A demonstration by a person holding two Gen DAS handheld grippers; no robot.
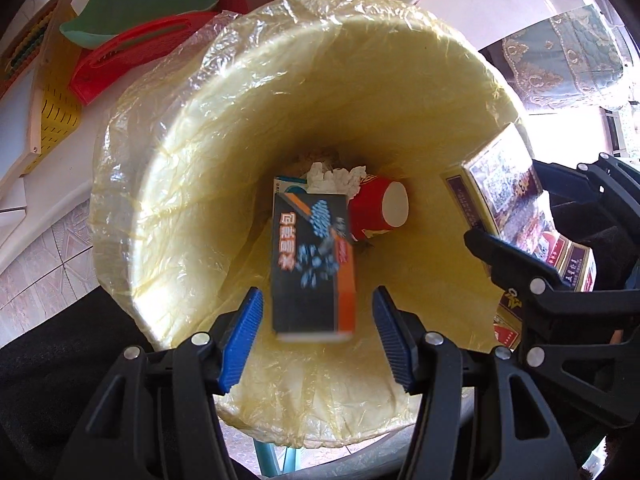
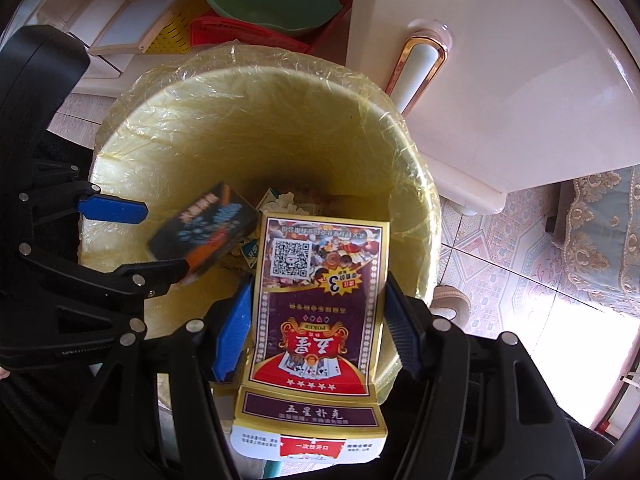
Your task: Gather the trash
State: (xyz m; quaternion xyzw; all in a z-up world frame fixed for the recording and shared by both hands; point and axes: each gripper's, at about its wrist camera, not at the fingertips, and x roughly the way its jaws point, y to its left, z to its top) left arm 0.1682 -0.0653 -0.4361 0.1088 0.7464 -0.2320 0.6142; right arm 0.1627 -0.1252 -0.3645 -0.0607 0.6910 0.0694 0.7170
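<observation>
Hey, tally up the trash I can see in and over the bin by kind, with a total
Boxes: 3, the black box dropping between the left gripper's open fingers, the playing card box in the right gripper, a blue and white box at the bottom
Paper cups: 1, red
Crumpled tissue wads: 1
Total: 5

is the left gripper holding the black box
No, the black box sits blurred between the left gripper's open pads, clear of both, above the lined bin.
</observation>
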